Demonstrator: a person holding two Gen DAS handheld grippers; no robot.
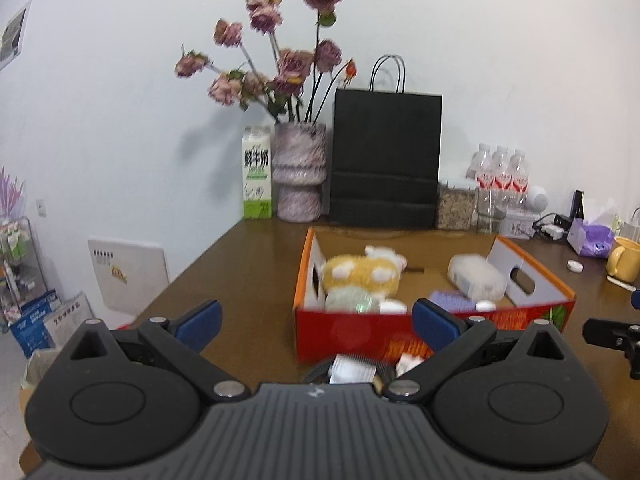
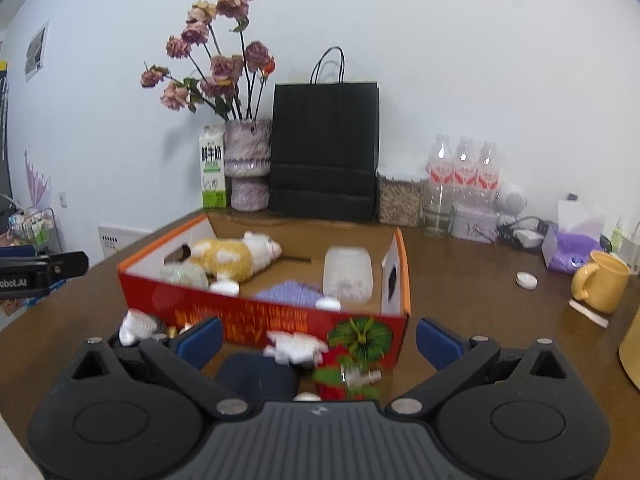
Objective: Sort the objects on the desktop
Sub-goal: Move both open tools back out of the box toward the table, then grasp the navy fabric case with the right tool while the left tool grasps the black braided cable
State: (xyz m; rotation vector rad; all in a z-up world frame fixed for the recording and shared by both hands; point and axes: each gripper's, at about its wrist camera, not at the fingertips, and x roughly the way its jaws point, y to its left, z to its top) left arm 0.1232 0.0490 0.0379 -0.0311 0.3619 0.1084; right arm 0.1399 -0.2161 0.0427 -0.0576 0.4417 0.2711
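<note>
Brown wood of the table (image 1: pixel 248 264) across the middle of the left wrist view, pale wall above. At lower centre, left gripper (image 1: pixel 316 322), blue pads (image 1: pixel 199 320) spread wide with nothing between them. Just beyond, at centre right, red cardboard box (image 1: pixel 360 332), open-topped, holding a yellow and white plush toy (image 1: pixel 360 274), a clear plastic container (image 1: pixel 476 276), a purple item (image 1: pixel 452 300) and small white pieces too blurred to name. In front of the box's near wall, low in the frame, a few small white objects (image 1: pixel 352 368), partly hidden behind the gripper body. Along the wall at upper centre, milk carton (image 1: pixel 257 172), vase of dried roses (image 1: pixel 300 172), black paper bag (image 1: pixel 386 160), water bottles (image 1: pixel 502 172). At far right, yellow mug (image 1: pixel 622 260) and a black part of the other gripper.

Right wrist view: right gripper (image 2: pixel 320 342) at lower centre, blue pads (image 2: pixel 200 340) likewise wide apart and empty. Between them, on the table in front of the box (image 2: pixel 280 320), a dark rounded object (image 2: pixel 256 376), a white crumpled piece (image 2: pixel 296 346) and a red and green item (image 2: pixel 340 380), all blurred. Plush toy (image 2: pixel 232 256) and clear container (image 2: pixel 347 274) inside the box at centre. Yellow mug (image 2: pixel 600 280) at right, with a small white round thing (image 2: pixel 526 280) to its left.
</note>
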